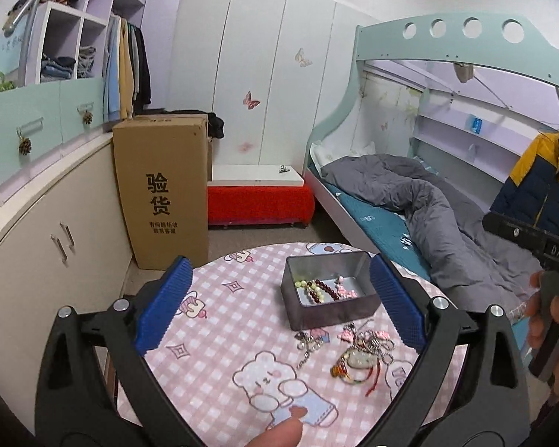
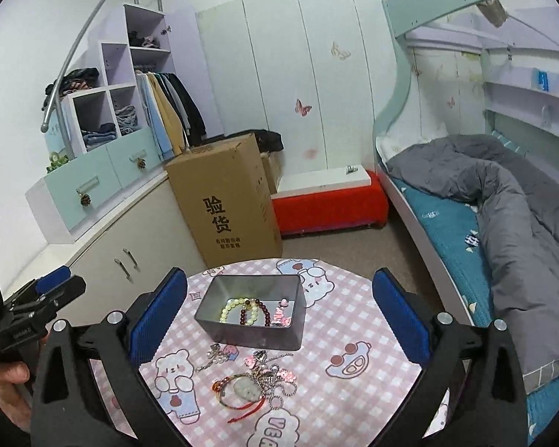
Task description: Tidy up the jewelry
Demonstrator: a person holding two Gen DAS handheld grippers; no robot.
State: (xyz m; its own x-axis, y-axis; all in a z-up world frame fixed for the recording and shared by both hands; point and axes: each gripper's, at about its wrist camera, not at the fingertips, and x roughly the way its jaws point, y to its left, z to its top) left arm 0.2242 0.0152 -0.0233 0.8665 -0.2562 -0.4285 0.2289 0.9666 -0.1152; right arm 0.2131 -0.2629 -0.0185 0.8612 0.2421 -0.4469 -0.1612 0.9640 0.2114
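You held the left hand-held gripper and the right hand-held gripper spread wide and empty above the round table. The metal tin stood on the table, holding a pale green bead bracelet, a dark red bead bracelet and a pink charm piece. A tangled pile of jewelry lay on the table just in front of the tin.

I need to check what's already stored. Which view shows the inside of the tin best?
The right wrist view: the tin is nearer centre, its beads plain. The left wrist view shows the tin beside its own right finger, beads smaller.
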